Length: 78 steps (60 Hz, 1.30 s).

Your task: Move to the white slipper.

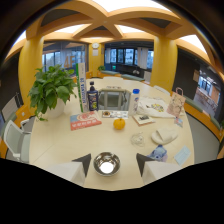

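Gripper view: the gripper (113,161) is held wide, nothing gripped, with a steel bowl (106,163) seen between its fingers on the table (60,142). The white slipper (165,135) is found ahead, right of the fingers, beyond an orange (119,124).

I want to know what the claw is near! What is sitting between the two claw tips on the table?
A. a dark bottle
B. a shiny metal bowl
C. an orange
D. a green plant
B. The shiny metal bowl rests on the table between the open claw tips, with a gap at each side; the orange, the plant and the dark bottle all sit farther beyond them.
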Motion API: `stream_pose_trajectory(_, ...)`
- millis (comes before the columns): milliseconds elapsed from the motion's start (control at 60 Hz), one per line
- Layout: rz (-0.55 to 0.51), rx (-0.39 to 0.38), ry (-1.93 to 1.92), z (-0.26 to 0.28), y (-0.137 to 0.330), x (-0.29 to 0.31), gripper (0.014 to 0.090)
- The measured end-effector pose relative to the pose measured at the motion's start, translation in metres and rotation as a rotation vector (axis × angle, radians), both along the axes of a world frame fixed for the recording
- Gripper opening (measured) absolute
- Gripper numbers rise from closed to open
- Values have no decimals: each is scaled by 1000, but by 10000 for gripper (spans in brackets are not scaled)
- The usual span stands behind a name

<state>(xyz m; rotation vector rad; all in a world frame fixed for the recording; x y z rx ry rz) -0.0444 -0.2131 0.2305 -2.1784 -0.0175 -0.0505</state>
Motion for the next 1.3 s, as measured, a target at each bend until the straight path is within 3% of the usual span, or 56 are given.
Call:
stream_pose_trajectory(333,-36,-27,-12,-21,-37,12,855)
stream_pose_trajectory(667,-133,-102,-76,-54,-47,136,858)
stream_pose_trajectory(817,-154,-100,-105,-63,-7,211,859)
stream_pose_trajectory(1017,-131,-79,-126,-79,80,297,860)
stream_pose_trajectory(1300,-53,-124,-107,-122,164,348,859)
